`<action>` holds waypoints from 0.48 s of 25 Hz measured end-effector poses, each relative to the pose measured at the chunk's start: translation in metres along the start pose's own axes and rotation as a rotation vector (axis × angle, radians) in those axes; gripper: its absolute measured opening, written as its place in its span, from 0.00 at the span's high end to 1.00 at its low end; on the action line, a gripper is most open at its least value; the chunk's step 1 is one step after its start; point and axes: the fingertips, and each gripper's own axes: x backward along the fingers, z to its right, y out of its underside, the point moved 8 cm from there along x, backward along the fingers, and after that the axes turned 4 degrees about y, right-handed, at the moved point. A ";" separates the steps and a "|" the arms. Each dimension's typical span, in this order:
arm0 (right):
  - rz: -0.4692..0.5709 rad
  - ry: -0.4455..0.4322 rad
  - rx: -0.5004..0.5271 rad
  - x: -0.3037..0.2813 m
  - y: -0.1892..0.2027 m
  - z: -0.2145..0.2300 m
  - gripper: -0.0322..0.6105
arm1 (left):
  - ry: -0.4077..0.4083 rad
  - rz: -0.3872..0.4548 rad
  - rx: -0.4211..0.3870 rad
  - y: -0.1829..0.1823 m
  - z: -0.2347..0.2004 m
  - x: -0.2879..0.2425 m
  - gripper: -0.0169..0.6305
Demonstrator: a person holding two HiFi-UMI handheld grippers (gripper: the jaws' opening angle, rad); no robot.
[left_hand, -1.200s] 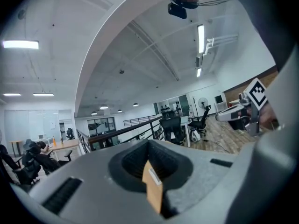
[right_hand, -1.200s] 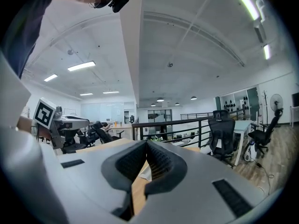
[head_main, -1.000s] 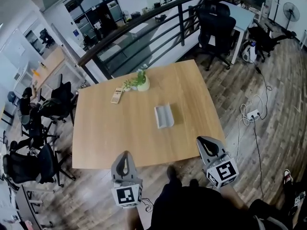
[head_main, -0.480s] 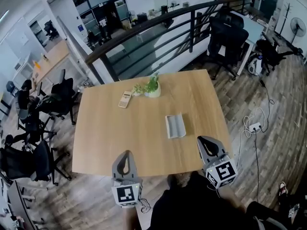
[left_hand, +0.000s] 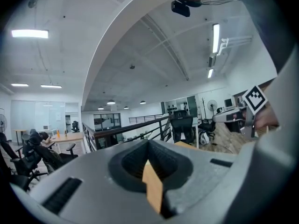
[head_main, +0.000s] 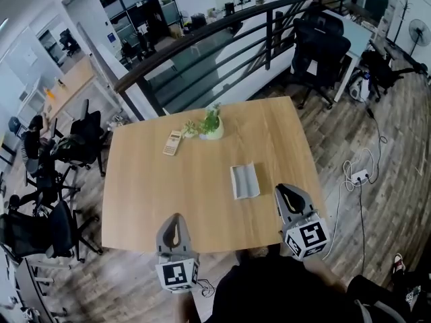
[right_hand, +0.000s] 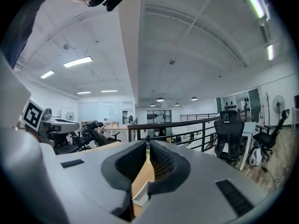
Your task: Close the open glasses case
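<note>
The grey glasses case (head_main: 244, 181) lies open on the wooden table (head_main: 148, 187), right of its middle. My right gripper (head_main: 285, 191) is shut and empty, its tips over the table's near right part, a short way to the right of the case and nearer to me. In the right gripper view the right gripper (right_hand: 147, 146) has its jaws together, and a pale sliver that may be the case (right_hand: 141, 195) shows below them. My left gripper (head_main: 174, 218) is also shut and empty at the near edge, well left of the case. The left gripper (left_hand: 148, 143) looks level across the tabletop.
A small potted plant (head_main: 212, 127) and a calculator (head_main: 173, 142) sit at the table's far side. A dark railing (head_main: 222, 32) runs behind the table. Office chairs (head_main: 64, 153) stand to the left, another chair (head_main: 322, 46) at the far right, cables (head_main: 357, 177) on the floor.
Both grippers have come forward to the table's near edge, and the right one now reaches over it. The case has not moved on the table.
</note>
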 end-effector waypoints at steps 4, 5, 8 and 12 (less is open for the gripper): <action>0.002 0.029 -0.038 -0.006 0.006 0.007 0.89 | 0.002 -0.014 -0.001 0.002 -0.003 -0.006 0.97; 0.001 0.032 -0.050 -0.008 0.008 0.009 0.77 | 0.002 -0.016 -0.003 0.002 -0.004 -0.008 0.97; -0.011 0.045 -0.086 -0.017 0.015 0.017 0.68 | -0.003 -0.021 0.003 0.001 -0.003 -0.011 0.97; -0.031 0.057 -0.109 -0.030 0.025 0.026 0.68 | -0.022 -0.035 -0.006 -0.002 -0.004 -0.010 0.97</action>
